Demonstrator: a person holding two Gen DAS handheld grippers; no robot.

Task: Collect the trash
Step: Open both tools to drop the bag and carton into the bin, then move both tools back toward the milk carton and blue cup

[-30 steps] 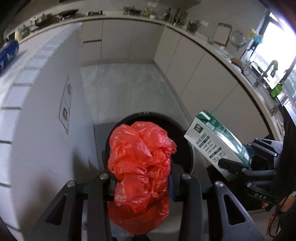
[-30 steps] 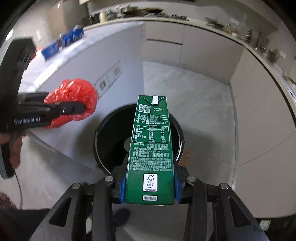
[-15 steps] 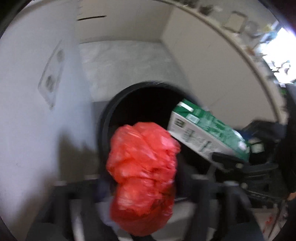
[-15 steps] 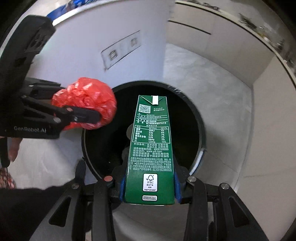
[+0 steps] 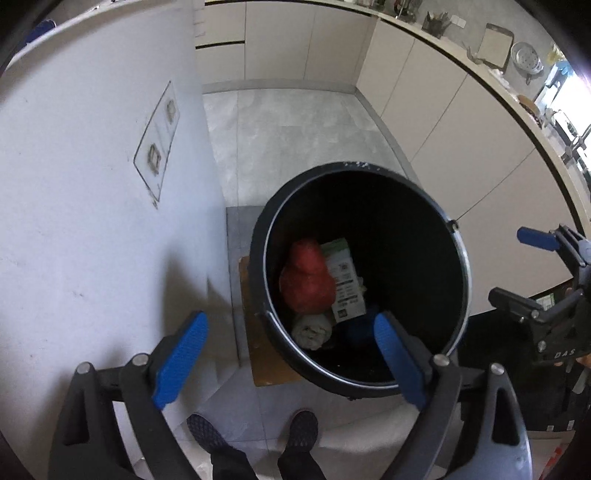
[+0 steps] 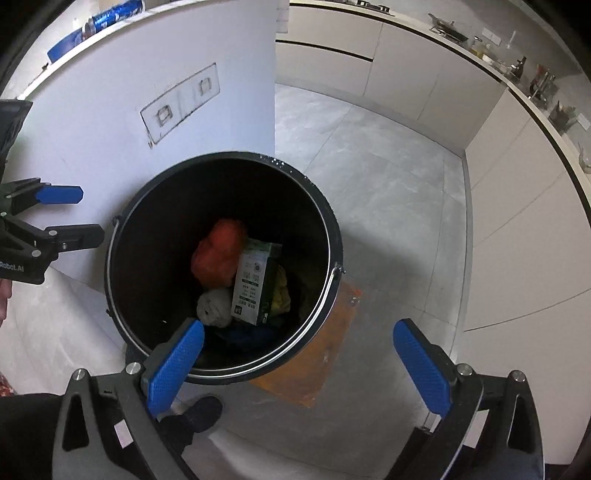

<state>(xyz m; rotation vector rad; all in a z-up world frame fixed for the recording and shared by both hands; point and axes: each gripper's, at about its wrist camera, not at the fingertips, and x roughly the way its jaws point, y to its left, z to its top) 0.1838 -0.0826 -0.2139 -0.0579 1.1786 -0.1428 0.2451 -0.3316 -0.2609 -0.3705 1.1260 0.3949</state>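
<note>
Red bag and green carton are lying inside the black bin; both the left claw and right claw are hanging wide, empty; dipping lower risks knocking its rim.

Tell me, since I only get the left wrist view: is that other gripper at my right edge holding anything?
Observer: No. In its own view the right gripper is open, with nothing between its blue pads.
Operator: What is tucked behind the carton in the bin? I can't make it out.
Observer: A crumpled yellow thing lies against the green side of the carton, at the bottom of the bin.
Operator: I see a blue smear up on the white counter. What is that?
Observer: It looks like a shiny blue can lying on its side, with another flat blue item beside it.
</note>
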